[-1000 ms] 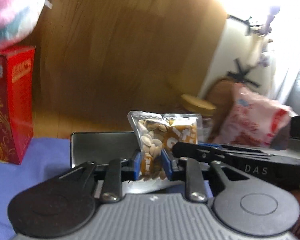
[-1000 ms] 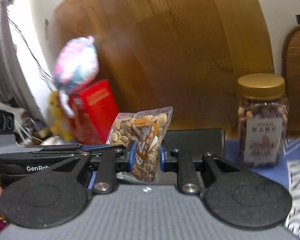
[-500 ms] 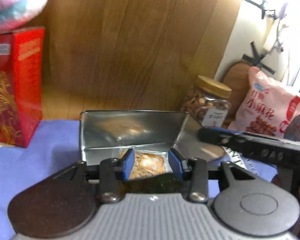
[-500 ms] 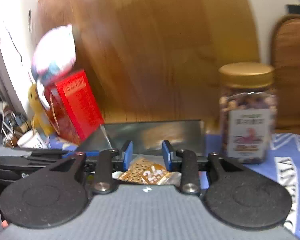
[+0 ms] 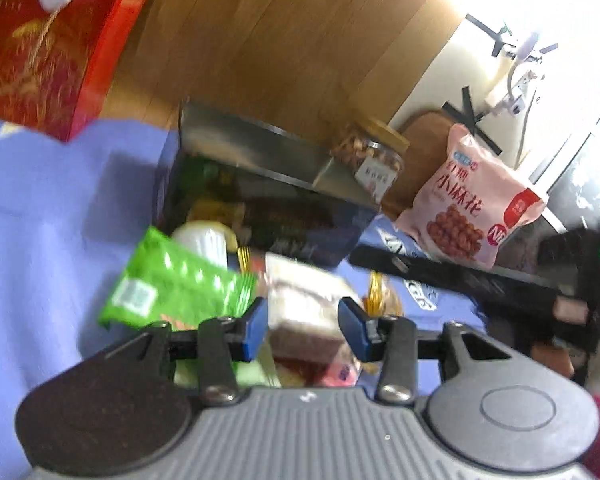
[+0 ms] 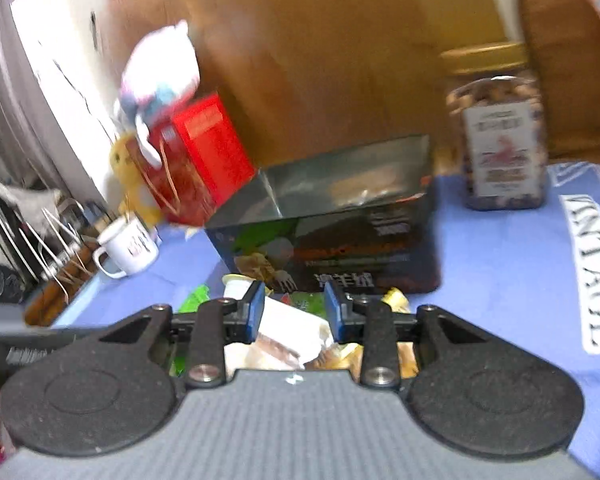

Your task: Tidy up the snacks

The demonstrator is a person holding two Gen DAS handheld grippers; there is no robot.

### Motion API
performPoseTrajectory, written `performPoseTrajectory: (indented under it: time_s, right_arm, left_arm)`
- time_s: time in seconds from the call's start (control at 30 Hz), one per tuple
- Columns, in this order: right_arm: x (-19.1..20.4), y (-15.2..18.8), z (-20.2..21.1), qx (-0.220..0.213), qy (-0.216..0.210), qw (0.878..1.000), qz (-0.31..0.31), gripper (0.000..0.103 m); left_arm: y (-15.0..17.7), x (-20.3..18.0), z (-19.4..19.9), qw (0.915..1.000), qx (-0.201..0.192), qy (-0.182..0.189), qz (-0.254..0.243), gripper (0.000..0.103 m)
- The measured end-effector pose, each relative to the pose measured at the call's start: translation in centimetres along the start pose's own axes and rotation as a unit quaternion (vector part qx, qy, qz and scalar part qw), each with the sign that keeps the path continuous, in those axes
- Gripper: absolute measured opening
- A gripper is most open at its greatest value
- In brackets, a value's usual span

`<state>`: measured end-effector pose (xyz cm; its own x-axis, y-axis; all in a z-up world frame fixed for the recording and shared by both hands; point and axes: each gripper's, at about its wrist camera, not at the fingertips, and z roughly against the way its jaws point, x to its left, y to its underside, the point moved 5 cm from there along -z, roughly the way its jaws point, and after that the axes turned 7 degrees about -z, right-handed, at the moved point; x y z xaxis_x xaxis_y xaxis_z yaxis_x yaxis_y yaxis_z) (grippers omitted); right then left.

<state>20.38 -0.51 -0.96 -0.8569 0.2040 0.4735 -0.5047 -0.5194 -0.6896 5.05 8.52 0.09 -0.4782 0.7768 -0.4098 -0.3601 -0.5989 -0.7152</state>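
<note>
An open metal tin [image 5: 260, 148] [image 6: 340, 184] with dark printed sides stands on the blue cloth. In front of it lies a heap of snacks: a green packet [image 5: 172, 284], a white cup [image 5: 204, 240] [image 6: 236, 282], a wrapped cake slice [image 5: 304, 312] [image 6: 288, 332] and gold-wrapped pieces [image 6: 396, 300]. My left gripper [image 5: 303, 330] is open and empty over the cake slice. My right gripper [image 6: 294, 312] is open and empty above the same heap. The tin's inside is mostly hidden.
A red box [image 5: 48, 48] [image 6: 204, 152] stands left of the tin, a soft toy [image 6: 160, 76] on it. A nut jar [image 6: 500, 128] [image 5: 372, 156] and a pink snack bag [image 5: 472, 204] stand to the right. A white mug [image 6: 128, 248] sits at left.
Both grippers held seed packets over the tin, opened and dropped them in. Both have since pulled back toward me and lowered over the snack heap in front of the tin.
</note>
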Motion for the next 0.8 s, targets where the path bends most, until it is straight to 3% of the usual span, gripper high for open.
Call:
performPoseTrajectory:
  time_s: [0.13,0.3,0.4,0.53,0.6,0.7,0.8]
  right_arm:
    - [0.4,0.6,-3.6,0.07,0.017,0.997,0.03,0.039]
    - [1.8,2.6,-1.6,0.105,-0.053,0.992,0.042,0.043]
    - [3.8,5.3,0.5,0.118,-0.095,0.986,0.067,0.043]
    - [6.4,9.3,1.1,0.15,-0.123,0.976,0.096,0.045]
    - [7.5,10.7,1.7,0.132,-0.118,0.977,0.115,0.046]
    - [7.6,10.6,3.6,0.084,-0.109,0.986,0.092,0.047]
    - [7.0,10.8,6.2,0.047,-0.095,0.992,0.074,0.06]
  left_arm:
    - [1.4,0.3,-0.1,0.9999,0.009,-0.009,0.006,0.04]
    - [3.2,0.6,3.1,0.9996,-0.008,0.022,0.015,0.044]
    - [5.6,1.4,5.3,0.9984,-0.002,0.046,0.031,0.045]
    - [8.4,2.1,7.3,0.998,0.011,0.048,0.04,0.045]
    - [9.0,2.5,8.3,0.9979,0.009,0.047,0.042,0.045]
    - [9.0,3.1,9.5,0.9988,0.001,0.032,0.038,0.045]
    - [8.4,3.4,9.3,0.9986,-0.002,0.029,0.044,0.045]
